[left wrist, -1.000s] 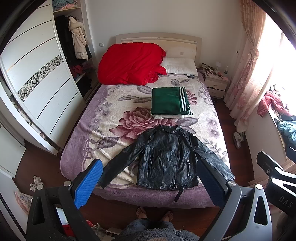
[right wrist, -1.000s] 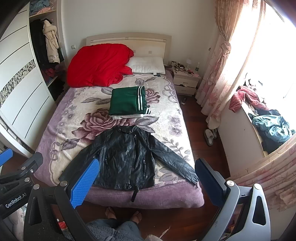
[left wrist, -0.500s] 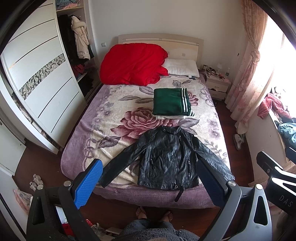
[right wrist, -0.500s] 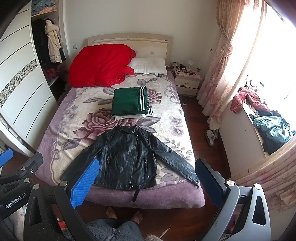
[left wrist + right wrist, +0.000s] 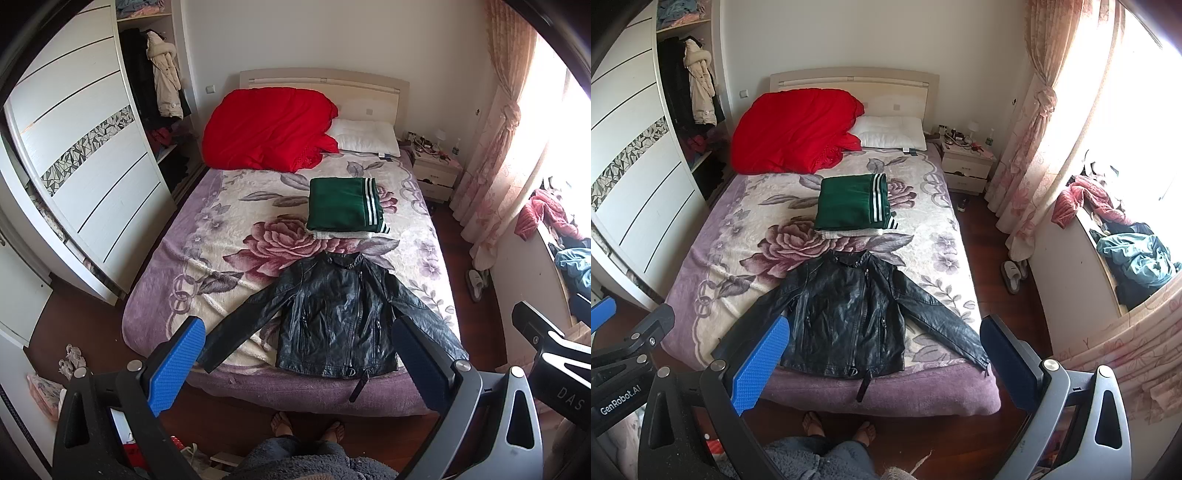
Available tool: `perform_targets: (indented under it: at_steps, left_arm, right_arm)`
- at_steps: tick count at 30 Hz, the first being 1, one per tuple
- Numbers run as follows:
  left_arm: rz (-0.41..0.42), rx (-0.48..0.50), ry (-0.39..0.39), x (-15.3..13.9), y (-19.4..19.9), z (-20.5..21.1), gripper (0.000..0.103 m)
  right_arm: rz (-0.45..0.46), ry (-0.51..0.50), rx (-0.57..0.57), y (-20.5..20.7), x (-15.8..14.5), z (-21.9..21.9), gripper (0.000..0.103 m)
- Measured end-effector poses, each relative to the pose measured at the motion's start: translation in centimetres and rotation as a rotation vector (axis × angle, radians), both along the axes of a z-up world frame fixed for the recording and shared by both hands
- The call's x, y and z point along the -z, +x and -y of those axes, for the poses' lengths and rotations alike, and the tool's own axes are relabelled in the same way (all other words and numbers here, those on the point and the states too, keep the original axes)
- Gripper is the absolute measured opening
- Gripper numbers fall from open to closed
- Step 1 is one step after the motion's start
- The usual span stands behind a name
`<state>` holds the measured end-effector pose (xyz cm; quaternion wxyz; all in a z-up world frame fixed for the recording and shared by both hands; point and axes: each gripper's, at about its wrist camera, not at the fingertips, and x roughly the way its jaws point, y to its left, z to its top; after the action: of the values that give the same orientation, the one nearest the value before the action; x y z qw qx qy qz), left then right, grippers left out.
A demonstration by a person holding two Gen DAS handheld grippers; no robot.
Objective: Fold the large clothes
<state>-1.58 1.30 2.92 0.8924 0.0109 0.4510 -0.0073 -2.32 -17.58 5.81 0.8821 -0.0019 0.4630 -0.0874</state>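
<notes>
Both cameras had drifted slightly back from the bed (image 5: 159, 295), where the left gripper (image 5: 295, 365) and right gripper (image 5: 884, 363) hung wide open and empty above the black leather jacket (image 5: 332, 314) at the near edge, probably heavy, slick and best pinched at a cuff.

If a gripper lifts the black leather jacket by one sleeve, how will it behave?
The black leather jacket looks creased and limp, so it would probably drape, not hold shape. Its glossy surface suggests it may slip between jaws. Spread flat on the bed, its body would likely drag.

We see a black leather jacket (image 5: 849, 314) spread flat, sleeves out, at the foot of the bed (image 5: 713, 236), our right gripper (image 5: 882, 354) held wide apart above it; a folded green garment (image 5: 849, 203) lies beyond.
</notes>
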Motion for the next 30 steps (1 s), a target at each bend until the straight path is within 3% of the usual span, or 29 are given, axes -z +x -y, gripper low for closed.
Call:
perform_targets:
  at_steps: [14, 18, 24, 28, 29, 30]
  left_arm:
    - [0.003, 0.005, 0.0, 0.2, -0.1, -0.2, 0.103]
    - [0.046, 0.012, 0.032, 1.1, 1.4, -0.2, 0.103]
    - [0.101, 0.018, 0.099, 6.6, 6.1, -0.5, 0.103]
    - [0.083, 0.034, 0.117, 12.3, 9.3, -0.7, 0.103]
    - [0.073, 0.033, 0.118, 13.6, 9.9, -0.8, 0.103]
    - [0.056, 0.026, 0.126, 15.2, 10.7, -0.7, 0.103]
  right_arm:
    - [-0.001, 0.001, 0.003, 0.0, 0.0, -0.5, 0.103]
    - [-0.011, 0.022, 0.025, 0.7, 0.6, -0.6, 0.103]
    - [-0.027, 0.109, 0.126, 2.9, 7.1, 2.1, 0.103]
    - [-0.114, 0.157, 0.343, 4.0, 14.0, 7.7, 0.103]
    - [-0.128, 0.174, 0.387, 3.9, 15.8, 9.1, 0.1]
    - [-0.135, 0.195, 0.426, 3.5, 17.5, 10.6, 0.084]
